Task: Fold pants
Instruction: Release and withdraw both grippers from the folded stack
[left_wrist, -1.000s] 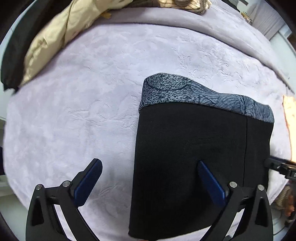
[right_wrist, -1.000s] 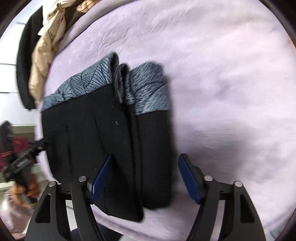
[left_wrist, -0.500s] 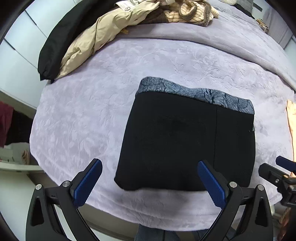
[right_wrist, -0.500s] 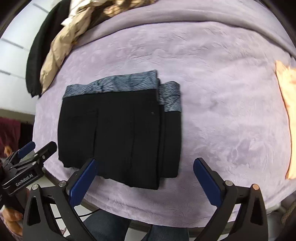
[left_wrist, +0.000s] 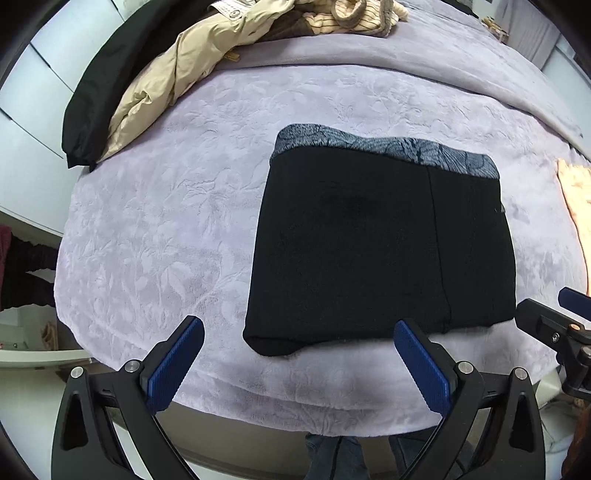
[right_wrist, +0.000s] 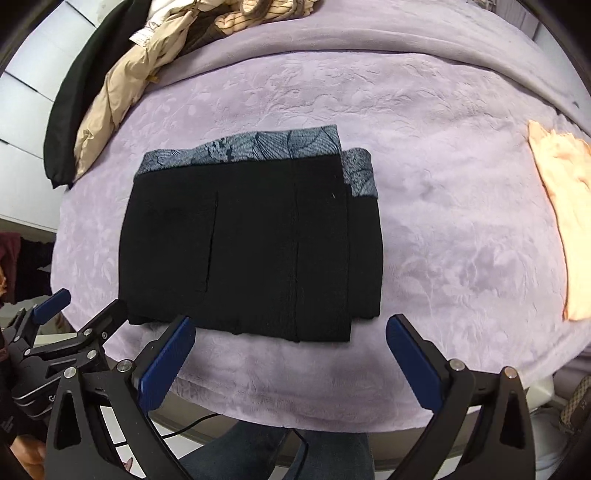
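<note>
Folded black pants (right_wrist: 251, 247) flat on purple blanket (right_wrist: 443, 240); L gripper (left_wrist: 299, 365) & R gripper (right_wrist: 291, 360) above, both spread wide, empty.

Folded black pants (right_wrist: 251, 243) lie flat on lavender blanket (right_wrist: 443, 229).

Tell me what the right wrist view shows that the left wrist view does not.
Only the right wrist view: the offset second layer at the pants' right edge and the right gripper open.
Only the left wrist view: the left gripper open.
Both: the folded black pants, lilac blanket, beige jacket, peach cloth.
</note>
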